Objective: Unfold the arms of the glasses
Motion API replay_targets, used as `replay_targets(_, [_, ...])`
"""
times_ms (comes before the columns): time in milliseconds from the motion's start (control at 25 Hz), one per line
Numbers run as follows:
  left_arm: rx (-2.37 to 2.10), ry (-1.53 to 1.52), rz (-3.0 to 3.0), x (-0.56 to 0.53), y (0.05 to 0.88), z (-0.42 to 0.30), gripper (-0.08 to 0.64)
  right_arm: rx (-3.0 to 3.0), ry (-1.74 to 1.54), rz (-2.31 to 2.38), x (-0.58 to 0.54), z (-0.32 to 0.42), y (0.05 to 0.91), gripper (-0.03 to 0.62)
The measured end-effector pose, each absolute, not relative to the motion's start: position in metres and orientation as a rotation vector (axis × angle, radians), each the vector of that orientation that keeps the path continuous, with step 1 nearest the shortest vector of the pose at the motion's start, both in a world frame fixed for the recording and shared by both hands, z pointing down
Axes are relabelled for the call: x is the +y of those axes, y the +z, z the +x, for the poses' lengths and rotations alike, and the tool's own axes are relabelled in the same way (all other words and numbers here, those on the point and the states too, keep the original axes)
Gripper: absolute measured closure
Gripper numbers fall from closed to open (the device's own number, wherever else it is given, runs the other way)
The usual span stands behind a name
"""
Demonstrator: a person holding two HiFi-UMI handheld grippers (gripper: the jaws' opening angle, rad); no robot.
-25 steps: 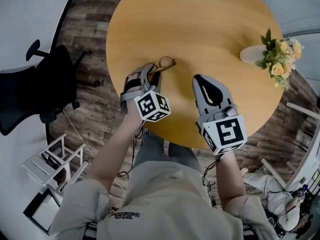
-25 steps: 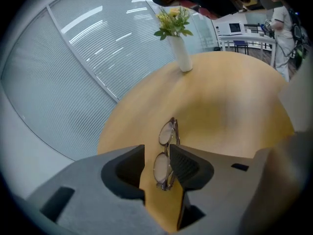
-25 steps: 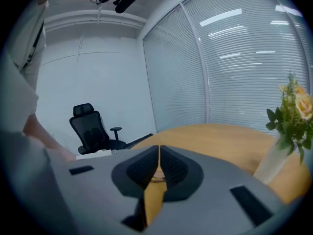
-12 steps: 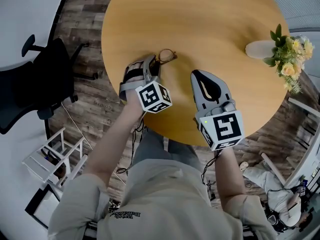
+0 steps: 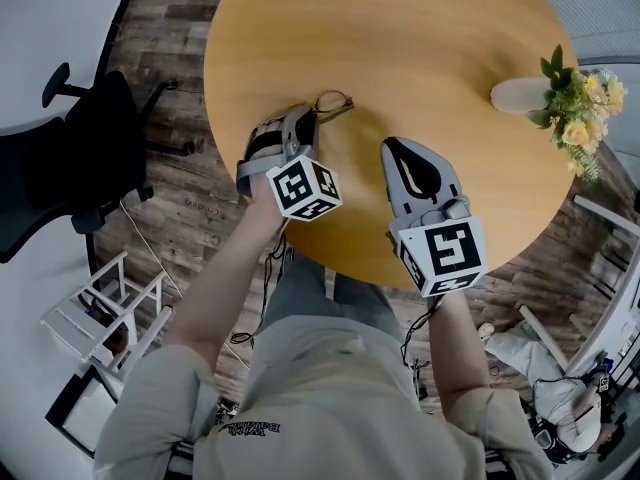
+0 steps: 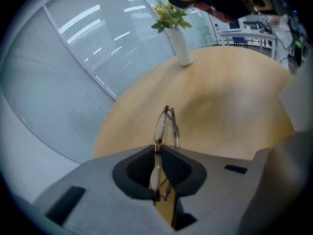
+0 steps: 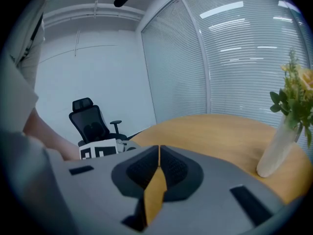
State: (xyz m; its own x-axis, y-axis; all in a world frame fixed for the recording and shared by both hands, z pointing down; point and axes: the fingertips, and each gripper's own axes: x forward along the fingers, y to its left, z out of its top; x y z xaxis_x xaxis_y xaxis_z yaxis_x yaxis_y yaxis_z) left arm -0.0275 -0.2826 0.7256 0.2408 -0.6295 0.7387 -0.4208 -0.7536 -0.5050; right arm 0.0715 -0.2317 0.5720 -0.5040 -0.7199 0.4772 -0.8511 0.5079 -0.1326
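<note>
A pair of thin-rimmed, folded glasses (image 5: 334, 102) sits near the left edge of the round wooden table (image 5: 400, 38). My left gripper (image 5: 305, 120) has just been closing, and its jaws now pinch one end of the glasses. In the left gripper view the glasses (image 6: 166, 124) stand on edge between the pads, with the lenses sticking out past the left gripper's (image 6: 157, 150) tips. My right gripper (image 5: 398, 151) hovers over the table to the right of the glasses, apart from them. Its jaws are shut with nothing in them, and in its own view the right gripper's (image 7: 159, 150) tips meet.
A white vase (image 5: 512, 96) of yellow flowers (image 5: 575, 93) stands at the table's right edge. A black office chair (image 5: 70, 158) is on the wooden floor to the left. A white frame (image 5: 100, 318) lies on the floor at lower left.
The left gripper's jaws have closed on the end of the glasses. The right gripper has sunk a little towards the table.
</note>
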Motion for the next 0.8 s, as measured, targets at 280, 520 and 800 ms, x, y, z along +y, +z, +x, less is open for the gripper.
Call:
replay_targets(280, [1.266, -1.309, -2.672, -0.283, 0.684, -0.034, 0.511, -2.406, 0.493, 1.356, -0.23, 0.077, 0.547, 0.561])
replay_targets(520, [1.441, -1.12, -2.827, -0.279, 0.637, -0.052, 0.511, -2.436, 0.456, 1.395, -0.228, 0.077, 0.509, 0.561])
replay_targets(800, [1.528, -0.896, -2.804, -0.281, 0.547, -0.069, 0.511, -2.504, 0.368, 1.429, -0.221, 0.078, 0.449, 0.561])
